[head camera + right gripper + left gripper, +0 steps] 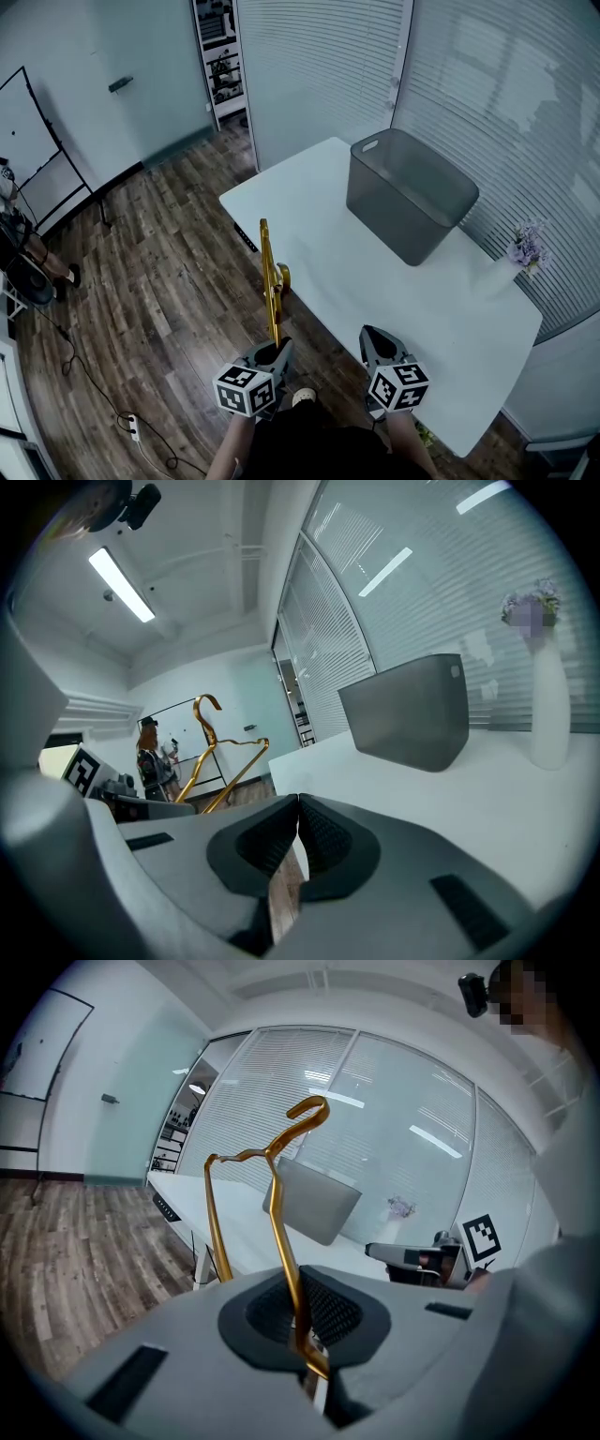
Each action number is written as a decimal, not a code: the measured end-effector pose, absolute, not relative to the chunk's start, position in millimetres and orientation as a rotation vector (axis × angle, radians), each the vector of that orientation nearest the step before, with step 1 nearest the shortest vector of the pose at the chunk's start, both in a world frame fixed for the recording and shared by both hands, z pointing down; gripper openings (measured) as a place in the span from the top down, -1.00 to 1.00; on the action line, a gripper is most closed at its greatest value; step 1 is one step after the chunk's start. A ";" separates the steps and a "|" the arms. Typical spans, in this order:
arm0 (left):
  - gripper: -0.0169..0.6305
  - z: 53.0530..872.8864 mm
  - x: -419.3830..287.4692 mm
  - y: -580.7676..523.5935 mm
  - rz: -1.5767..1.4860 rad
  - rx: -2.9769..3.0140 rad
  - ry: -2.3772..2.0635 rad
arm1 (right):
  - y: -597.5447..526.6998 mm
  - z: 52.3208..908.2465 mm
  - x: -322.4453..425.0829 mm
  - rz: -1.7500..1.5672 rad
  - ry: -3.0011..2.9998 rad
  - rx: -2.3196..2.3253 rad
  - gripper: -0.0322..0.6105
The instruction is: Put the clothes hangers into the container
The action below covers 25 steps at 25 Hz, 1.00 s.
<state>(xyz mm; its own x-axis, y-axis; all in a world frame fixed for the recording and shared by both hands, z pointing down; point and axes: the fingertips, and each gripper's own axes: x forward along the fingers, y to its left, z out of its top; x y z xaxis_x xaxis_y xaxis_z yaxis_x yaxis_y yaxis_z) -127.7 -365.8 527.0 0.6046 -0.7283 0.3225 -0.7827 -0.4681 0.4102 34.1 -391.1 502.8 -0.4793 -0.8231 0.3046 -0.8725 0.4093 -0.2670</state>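
A gold wire clothes hanger (272, 281) stands up from my left gripper (269, 352), which is shut on its lower bar. In the left gripper view the hanger (277, 1194) rises from between the pads, hook uppermost. It hangs over the wooden floor just off the near left edge of the white table (394, 281). The grey plastic container (411, 192) sits on the table's far side, well ahead of both grippers; it shows too as the container (314, 1202) and the container (412, 710). My right gripper (375, 339) is over the table's near edge, its jaws (297, 829) shut with nothing between them.
A white vase with purple flowers (528, 247) stands at the table's right edge by the blinds. A whiteboard (28, 131) and a person (21, 246) are at the far left. A power strip (134, 427) and cable lie on the wooden floor.
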 end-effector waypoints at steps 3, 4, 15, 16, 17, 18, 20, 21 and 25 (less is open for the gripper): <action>0.92 526.1 -131.8 -381.9 0.140 2.322 -1.176 | -405.0 501.7 31.0 0.595 -2.520 1.553 0.82; 0.92 525.5 -132.9 -387.2 0.141 2.328 -1.171 | -409.7 501.1 30.2 0.592 -2.519 1.562 0.82; 0.92 526.1 -147.0 -422.9 0.175 2.385 -1.104 | -439.1 499.5 30.6 0.575 -2.472 1.681 0.81; 0.92 527.5 -147.3 -424.3 0.185 2.389 -1.096 | -439.6 500.9 32.6 0.580 -2.464 1.696 0.82; 0.92 528.5 -147.2 -425.5 0.193 2.392 -1.088 | -439.9 501.5 34.9 0.583 -2.457 1.708 0.82; 0.92 529.0 -146.8 -426.5 0.199 2.394 -1.081 | -440.2 501.3 37.1 0.581 -2.452 1.717 0.82; 0.92 529.8 -147.1 -427.6 0.206 2.398 -1.070 | -439.6 499.8 40.6 0.575 -2.444 1.730 0.82; 0.92 530.2 -147.6 -427.5 0.209 2.399 -1.064 | -438.3 499.4 42.0 0.574 -2.439 1.738 0.82; 0.92 529.8 -145.7 -425.3 0.208 2.406 -1.043 | -431.1 499.5 49.1 0.570 -2.415 1.768 0.82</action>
<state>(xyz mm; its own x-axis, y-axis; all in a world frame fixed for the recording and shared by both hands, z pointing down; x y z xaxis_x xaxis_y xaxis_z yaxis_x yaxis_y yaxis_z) -145.7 -425.3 529.8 0.6938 -0.6404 0.3294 -0.7177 -0.5777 0.3887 49.1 -431.1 499.5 -0.3235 -0.9000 0.2920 -0.9357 0.2582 -0.2406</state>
